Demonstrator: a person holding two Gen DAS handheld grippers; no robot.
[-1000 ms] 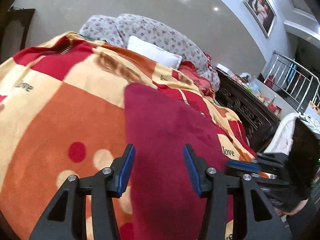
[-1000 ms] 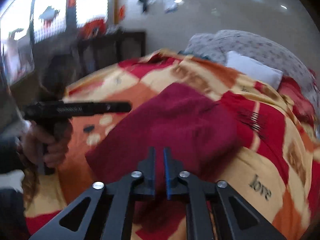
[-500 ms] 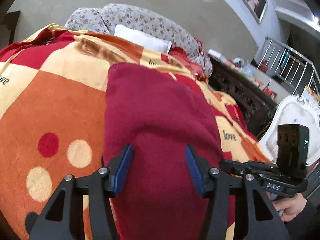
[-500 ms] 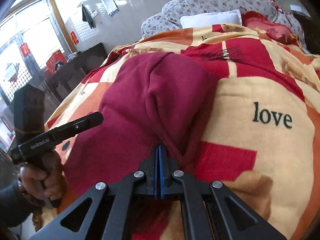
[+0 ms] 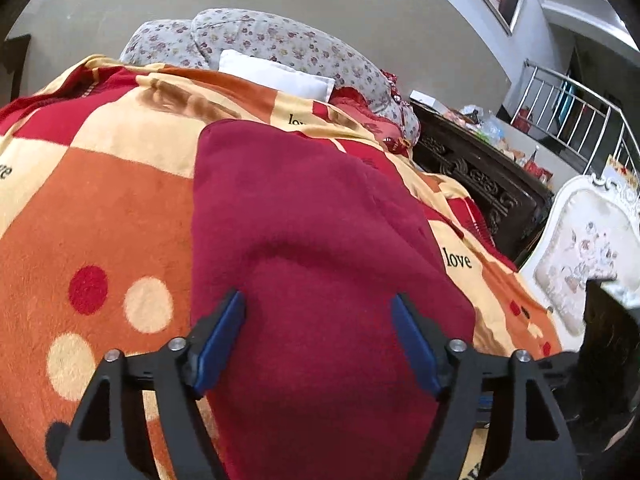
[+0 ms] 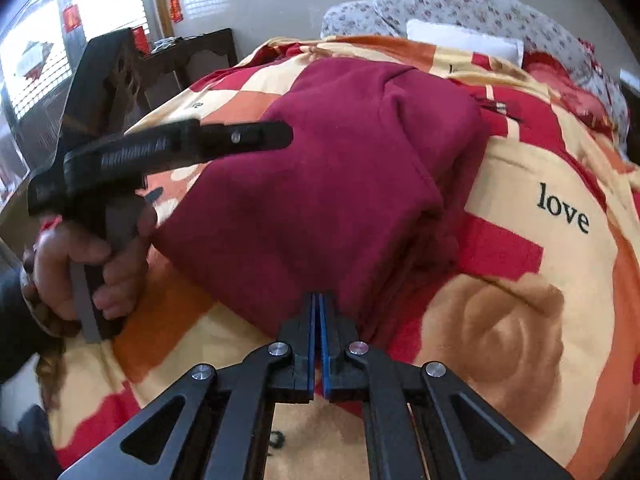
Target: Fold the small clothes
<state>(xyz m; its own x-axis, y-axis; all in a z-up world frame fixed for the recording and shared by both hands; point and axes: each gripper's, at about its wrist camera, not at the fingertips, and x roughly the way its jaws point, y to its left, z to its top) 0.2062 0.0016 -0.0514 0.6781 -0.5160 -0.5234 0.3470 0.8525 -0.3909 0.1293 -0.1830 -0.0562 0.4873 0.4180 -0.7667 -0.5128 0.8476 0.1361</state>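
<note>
A dark red fleece garment (image 5: 312,232) lies folded on the bed's patterned blanket (image 5: 96,208); it also shows in the right wrist view (image 6: 340,168). My left gripper (image 5: 318,316) is open, its blue pads wide apart, just above the garment's near end. It appears in the right wrist view (image 6: 256,138), held by a hand over the garment's left edge. My right gripper (image 6: 319,300) is shut, its tips at the garment's near edge; whether cloth is pinched between them is unclear.
Floral pillows (image 5: 280,44) and a white pillow (image 5: 276,76) lie at the head of the bed. A dark carved cabinet (image 5: 476,172) and a white chair (image 5: 580,256) stand on the right. A dark cabinet (image 6: 188,64) stands by the window.
My left gripper has opened wider and moved farther over the garment. My right gripper has drawn back toward the garment's near edge, staying shut. The garment lies flatter.
</note>
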